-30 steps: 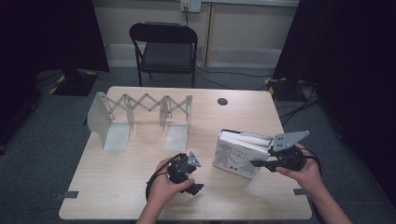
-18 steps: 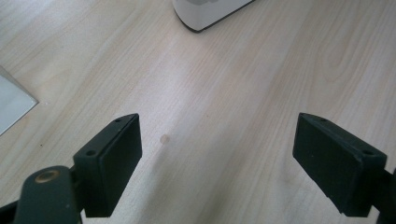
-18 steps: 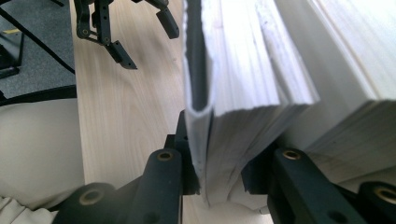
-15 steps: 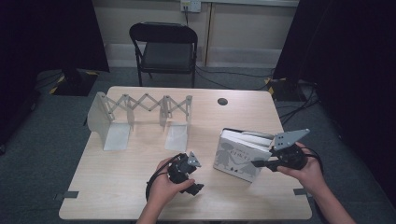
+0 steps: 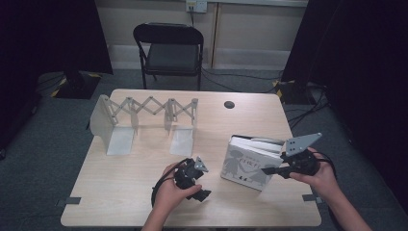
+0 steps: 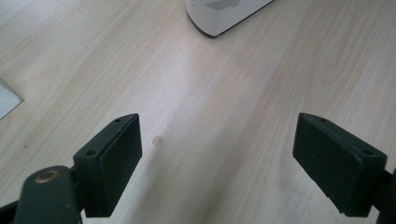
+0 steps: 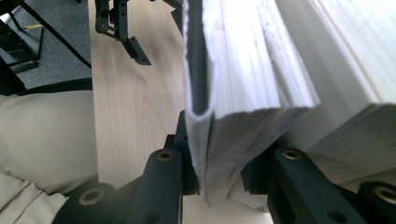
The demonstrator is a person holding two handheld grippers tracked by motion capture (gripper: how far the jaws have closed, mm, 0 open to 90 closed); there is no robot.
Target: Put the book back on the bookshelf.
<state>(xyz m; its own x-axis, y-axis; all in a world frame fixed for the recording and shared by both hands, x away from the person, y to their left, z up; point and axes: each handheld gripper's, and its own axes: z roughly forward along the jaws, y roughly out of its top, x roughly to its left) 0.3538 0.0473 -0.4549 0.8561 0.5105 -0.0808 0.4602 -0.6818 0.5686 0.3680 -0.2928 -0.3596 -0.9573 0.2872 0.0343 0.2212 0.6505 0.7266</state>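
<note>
A thick white book (image 5: pixel 248 163) with grey figures on its cover lies on the right part of the table, its cover lifted a little. My right gripper (image 5: pixel 269 171) comes in from the book's right edge. In the right gripper view the book (image 7: pixel 243 70) has its cover and a sheaf of pages clamped between the jaws of the right gripper (image 7: pixel 217 182). My left gripper (image 5: pixel 203 181) rests low over the table left of the book, held by a hand. Its jaws stand wide apart over bare wood, left gripper (image 6: pixel 233 158), with the book's corner (image 6: pixel 219 14) ahead.
A white accordion-style rack (image 5: pixel 144 115) stands at the back left of the wooden table (image 5: pixel 120 192). A round dark grommet (image 5: pixel 229 104) sits near the far edge. A black folding chair (image 5: pixel 171 48) stands behind the table. Cables lie on the floor at right.
</note>
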